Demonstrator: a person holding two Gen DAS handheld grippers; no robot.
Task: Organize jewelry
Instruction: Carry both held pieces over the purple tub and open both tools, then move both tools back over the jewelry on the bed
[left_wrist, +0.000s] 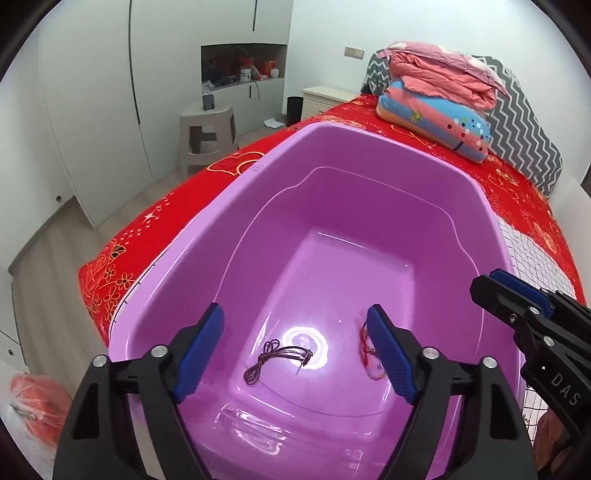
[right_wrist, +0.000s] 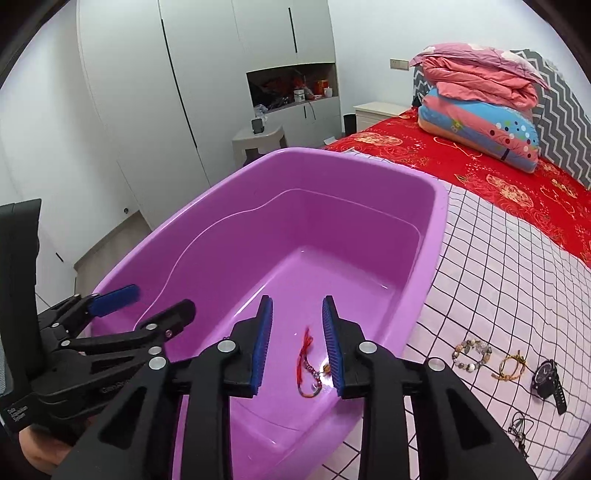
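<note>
Both tools, left tool and right tool, hang released over the purple plastic tub; a dark cord necklace and a red string bracelet lie inside, likely dropped there for sorting.

Pretty clearly a bedroom in someone's home: a bed with a red patterned sheet, folded quilts stacked against the headboard, a white built-in wardrobe with a cluttered niche, and a small nightstand.
</note>
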